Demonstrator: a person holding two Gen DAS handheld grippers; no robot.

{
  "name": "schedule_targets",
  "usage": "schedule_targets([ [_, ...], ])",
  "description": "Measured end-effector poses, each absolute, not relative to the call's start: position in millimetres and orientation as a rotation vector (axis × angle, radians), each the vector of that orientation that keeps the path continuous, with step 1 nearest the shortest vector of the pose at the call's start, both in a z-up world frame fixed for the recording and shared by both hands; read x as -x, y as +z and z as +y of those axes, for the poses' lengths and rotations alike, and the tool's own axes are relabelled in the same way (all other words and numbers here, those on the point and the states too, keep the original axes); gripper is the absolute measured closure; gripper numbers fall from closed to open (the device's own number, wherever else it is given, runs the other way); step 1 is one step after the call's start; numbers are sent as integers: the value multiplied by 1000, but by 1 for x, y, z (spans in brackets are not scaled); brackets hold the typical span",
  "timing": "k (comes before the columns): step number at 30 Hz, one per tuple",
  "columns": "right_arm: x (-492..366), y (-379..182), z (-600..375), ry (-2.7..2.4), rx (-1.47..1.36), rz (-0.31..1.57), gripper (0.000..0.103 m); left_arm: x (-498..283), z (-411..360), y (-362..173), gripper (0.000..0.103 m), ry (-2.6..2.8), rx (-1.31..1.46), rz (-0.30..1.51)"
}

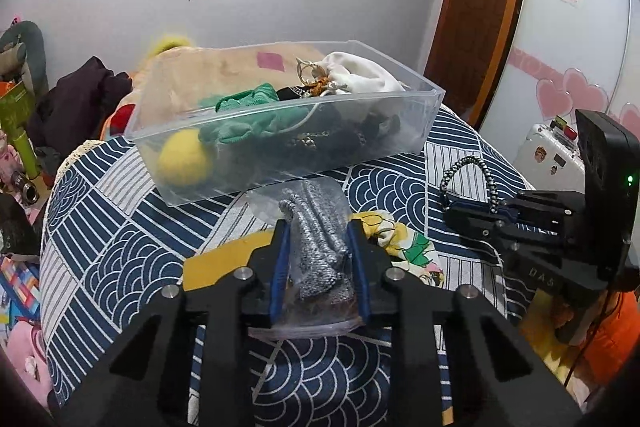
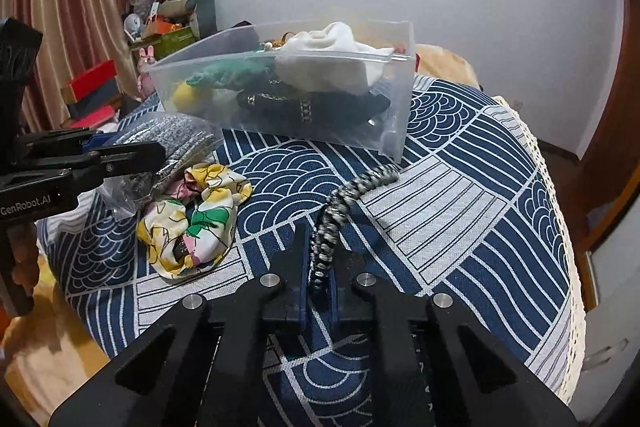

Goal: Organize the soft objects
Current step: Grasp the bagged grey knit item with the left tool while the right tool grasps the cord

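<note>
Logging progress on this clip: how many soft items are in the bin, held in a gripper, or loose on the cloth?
In the clear bin: 4 that I can separate (yellow ball, green knit, black item, white pouch)
Held: 2 (bagged grey knit, braided cord)
Loose: 1 (floral scrunchie)
Total: 7

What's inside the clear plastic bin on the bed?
In the clear plastic bin: a white cloth pouch, green knit piece, yellow ball, and black item with gold chain. Anything beneath them is hidden.
</note>
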State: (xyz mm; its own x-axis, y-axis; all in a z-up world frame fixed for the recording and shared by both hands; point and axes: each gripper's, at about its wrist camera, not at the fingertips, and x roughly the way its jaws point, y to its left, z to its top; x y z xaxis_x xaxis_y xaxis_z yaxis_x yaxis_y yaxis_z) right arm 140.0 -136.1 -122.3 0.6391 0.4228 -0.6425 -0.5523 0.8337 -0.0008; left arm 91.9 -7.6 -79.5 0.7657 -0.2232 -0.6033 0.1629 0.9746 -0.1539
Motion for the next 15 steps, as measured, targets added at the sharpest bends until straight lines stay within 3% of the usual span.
schedule_targets([
  [15,-137,-66,-146,594,146,514,97,-74,19,-28,78,-155,127,511],
])
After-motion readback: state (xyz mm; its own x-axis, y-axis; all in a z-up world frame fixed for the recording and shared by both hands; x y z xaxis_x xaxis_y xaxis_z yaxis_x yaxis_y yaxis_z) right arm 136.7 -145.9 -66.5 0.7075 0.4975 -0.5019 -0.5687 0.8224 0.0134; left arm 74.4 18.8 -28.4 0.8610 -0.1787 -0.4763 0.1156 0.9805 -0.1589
